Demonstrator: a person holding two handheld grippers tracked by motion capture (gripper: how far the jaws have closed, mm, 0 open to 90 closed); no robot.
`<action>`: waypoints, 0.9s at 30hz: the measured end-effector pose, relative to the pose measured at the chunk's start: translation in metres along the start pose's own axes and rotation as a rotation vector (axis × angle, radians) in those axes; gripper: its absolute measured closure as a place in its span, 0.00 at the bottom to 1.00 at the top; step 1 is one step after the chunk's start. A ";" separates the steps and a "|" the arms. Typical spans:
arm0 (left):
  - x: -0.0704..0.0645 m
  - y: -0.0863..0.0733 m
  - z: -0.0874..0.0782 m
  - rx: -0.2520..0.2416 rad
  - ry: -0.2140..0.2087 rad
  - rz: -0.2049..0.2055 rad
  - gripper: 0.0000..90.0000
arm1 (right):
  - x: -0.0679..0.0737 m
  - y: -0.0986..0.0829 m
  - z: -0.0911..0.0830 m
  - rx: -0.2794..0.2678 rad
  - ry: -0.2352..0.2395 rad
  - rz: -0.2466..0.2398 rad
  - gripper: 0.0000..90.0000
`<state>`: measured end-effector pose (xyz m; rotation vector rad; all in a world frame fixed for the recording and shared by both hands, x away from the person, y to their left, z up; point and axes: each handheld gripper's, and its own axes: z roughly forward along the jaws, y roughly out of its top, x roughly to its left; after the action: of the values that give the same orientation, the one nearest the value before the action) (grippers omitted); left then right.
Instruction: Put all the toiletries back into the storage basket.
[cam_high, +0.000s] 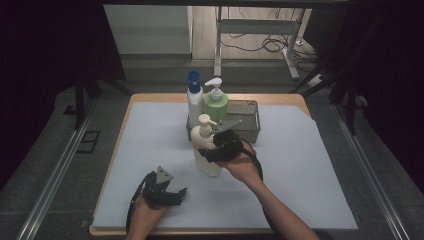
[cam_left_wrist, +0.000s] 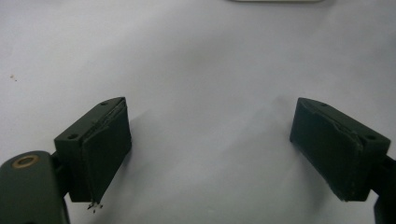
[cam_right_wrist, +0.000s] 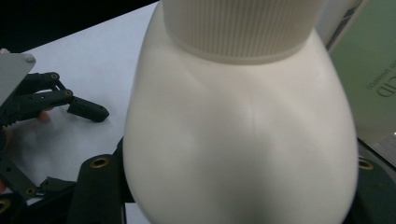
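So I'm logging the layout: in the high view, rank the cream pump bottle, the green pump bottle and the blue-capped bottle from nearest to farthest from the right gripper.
1. Cream pump bottle: held in the right gripper, in front of the grey tray.
2. Green pump bottle: behind it, at the tray's back left.
3. Blue-capped bottle: just left of the green one, slightly farther; a close call.

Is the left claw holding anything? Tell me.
No: in the left gripper view the left claw has its jaws wide apart over the bare white sheet.
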<state>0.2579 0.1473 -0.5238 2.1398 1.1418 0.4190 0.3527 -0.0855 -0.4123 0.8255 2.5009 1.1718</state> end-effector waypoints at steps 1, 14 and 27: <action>0.000 0.000 0.000 0.000 0.000 0.000 0.13 | 0.000 0.000 -0.002 -0.001 -0.002 0.001 0.41; 0.000 0.000 0.000 0.000 0.000 0.000 0.13 | -0.018 0.003 -0.033 0.003 -0.026 0.024 0.41; 0.000 0.000 0.000 0.000 0.000 0.000 0.13 | -0.037 0.007 -0.059 0.007 -0.072 0.067 0.41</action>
<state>0.2579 0.1473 -0.5239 2.1396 1.1416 0.4187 0.3587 -0.1410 -0.3696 0.9425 2.4387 1.1338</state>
